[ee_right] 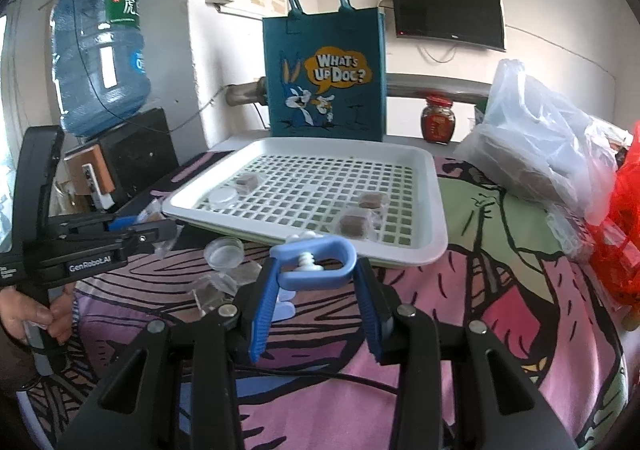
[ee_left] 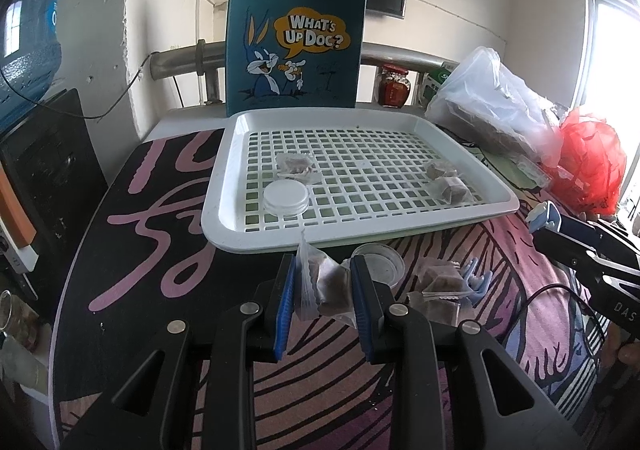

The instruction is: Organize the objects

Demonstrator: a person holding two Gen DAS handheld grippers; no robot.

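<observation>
Left wrist view: left gripper at bottom centre, fingers narrow, pinching a clear packet w/ brown block between the blue pads. Just behind it, centre frame, white slotted tray on the patterned cloth. In the tray: round clear lid at lower left, one wrapped brown block just above it, two more wrapped blocks at the right side. Loose clear cup sits on the cloth just right of the gripped packet, near the tray's front edge. Further right, lower centre-right, more wrapped blocks w/ a pale blue clip touching them. Right gripper enters from the right edge; can't tell its finger state here. Blue cartoon tote bag stands upright behind the tray, top centre.

Right wrist view: right gripper at bottom centre, fingers mod. wide, holding a blue clip w/ white screw across the pads. Tray just beyond, centre. Left gripper at left edge, closed on the packet; person's hand on its handle, lower left. Water jug upper left, red jar right of the tote.
</observation>
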